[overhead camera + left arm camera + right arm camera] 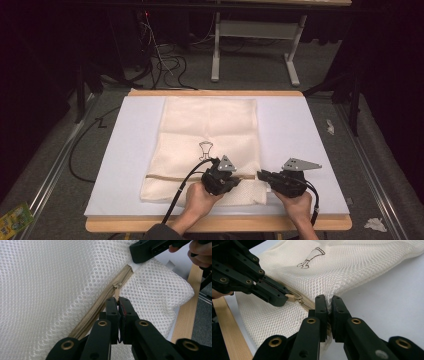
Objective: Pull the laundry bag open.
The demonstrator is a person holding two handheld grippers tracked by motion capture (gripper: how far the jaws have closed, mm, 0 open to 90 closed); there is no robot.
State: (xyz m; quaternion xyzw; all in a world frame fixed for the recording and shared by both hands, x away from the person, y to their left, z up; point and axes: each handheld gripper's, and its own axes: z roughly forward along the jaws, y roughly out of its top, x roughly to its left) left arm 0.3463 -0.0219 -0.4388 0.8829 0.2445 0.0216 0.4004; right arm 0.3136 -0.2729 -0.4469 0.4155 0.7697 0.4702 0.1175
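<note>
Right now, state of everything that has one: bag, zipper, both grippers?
mesh bag: flat on the white mat, near right corner pinched up.
zipper: closed along the stretch in view, slider near its right end.
zipper pull tab: clamped.
left gripper: shut on the pull tab.
right gripper: shut on the bag's edge by the zipper end.

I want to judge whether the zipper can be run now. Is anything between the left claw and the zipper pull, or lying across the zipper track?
Nothing visible. The left claw is shut on the zipper pull, and the right claw pinches the mesh bag at the zipper's end. The zipper track behind the pull lies bare.
</note>
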